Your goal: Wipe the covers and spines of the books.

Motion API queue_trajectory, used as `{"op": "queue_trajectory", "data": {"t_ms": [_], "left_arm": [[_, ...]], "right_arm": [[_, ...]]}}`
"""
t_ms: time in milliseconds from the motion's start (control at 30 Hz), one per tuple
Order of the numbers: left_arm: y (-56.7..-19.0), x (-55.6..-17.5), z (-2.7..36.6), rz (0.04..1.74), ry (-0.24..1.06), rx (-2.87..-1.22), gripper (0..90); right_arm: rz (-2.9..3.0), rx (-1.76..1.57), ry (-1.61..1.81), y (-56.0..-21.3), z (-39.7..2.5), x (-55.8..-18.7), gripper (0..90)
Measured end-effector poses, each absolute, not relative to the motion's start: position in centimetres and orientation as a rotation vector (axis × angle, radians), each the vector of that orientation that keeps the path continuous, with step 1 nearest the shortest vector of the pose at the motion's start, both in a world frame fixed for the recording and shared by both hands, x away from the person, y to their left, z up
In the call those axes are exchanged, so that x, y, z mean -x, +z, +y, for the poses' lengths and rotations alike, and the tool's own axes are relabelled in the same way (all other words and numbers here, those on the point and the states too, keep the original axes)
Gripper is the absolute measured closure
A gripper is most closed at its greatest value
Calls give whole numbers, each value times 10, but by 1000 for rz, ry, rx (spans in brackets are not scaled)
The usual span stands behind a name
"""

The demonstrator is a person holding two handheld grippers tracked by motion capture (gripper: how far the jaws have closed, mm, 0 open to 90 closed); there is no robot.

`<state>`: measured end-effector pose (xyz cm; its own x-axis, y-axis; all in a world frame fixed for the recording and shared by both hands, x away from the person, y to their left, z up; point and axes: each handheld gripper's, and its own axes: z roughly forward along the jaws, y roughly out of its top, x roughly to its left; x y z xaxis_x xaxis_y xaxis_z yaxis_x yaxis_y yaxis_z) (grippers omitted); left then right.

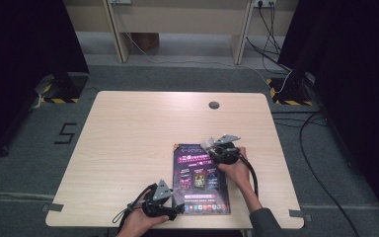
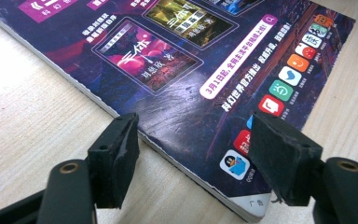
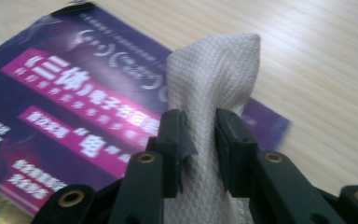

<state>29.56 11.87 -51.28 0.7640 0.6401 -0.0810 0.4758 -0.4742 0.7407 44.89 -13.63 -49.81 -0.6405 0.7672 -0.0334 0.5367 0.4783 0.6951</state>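
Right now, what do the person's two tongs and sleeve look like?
Both the left tongs and right tongs are black, each topped by a grey three-cornered plate and trailing a black cable. Their jaws carry black pads and brass-coloured rivets. A dark grey sleeve covers the right forearm.

A magazine (image 2: 186, 88) cover reads "三体"; the floor (image 1: 34, 148) bears "5".

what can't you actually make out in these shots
- Magazine small print: too small in the high view, blurred in the right gripper view.
- Its near left corner: covered by the left gripper in the high view.
- White cloth: its lower part hidden behind the right gripper, cut by the bottom edge.
- Whether the left gripper's jaws touch the cover: left gripper view leaves it unclear.
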Motion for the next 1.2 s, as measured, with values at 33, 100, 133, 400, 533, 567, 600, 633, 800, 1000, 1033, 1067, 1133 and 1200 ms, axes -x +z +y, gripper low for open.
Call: {"op": "queue_trajectory", "data": {"t_ms": [33,100,133,400,533,567,600,633,800,1000,1033,1067,1133,1200], "left_arm": [[-513,-296,119,831,264,-2160,320],[-513,-295,119,831,267,-2160,320],[-513,-295,119,830,269,-2160,320],[-513,-294,118,832,284,-2160,303],[-513,-295,118,841,282,-2159,285],[-513,-295,118,840,282,-2158,285],[-513,-295,118,839,284,-2158,285],[-513,-295,118,838,285,-2158,285],[-513,-295,118,838,285,-2160,285],[-513,-295,118,837,286,-2160,285],[-513,-295,118,837,287,-2161,285],[-513,-295,118,836,288,-2161,285],[-513,-294,118,833,291,-2160,285],[-513,-294,118,834,291,-2160,285]], "right_arm": [[2408,-1081,962,-498,-131,-447,722],[2440,-1044,986,-499,-119,-443,722],[2450,-1016,973,-499,-114,-442,722],[2357,-1091,909,-499,-132,-457,731],[2292,-1185,904,-500,-154,-466,733],[2290,-1183,897,-499,-155,-466,732],[2291,-1180,893,-499,-155,-466,729],[2289,-1174,883,-499,-153,-465,723],[2328,-1117,883,-499,-139,-457,723],[2435,-992,953,-500,-111,-444,716],[2436,-983,944,-500,-108,-443,717],[2438,-978,939,-499,-107,-444,720],[2431,-1008,954,-500,-112,-447,731],[2395,-1042,936,-500,-120,-452,732]]}}
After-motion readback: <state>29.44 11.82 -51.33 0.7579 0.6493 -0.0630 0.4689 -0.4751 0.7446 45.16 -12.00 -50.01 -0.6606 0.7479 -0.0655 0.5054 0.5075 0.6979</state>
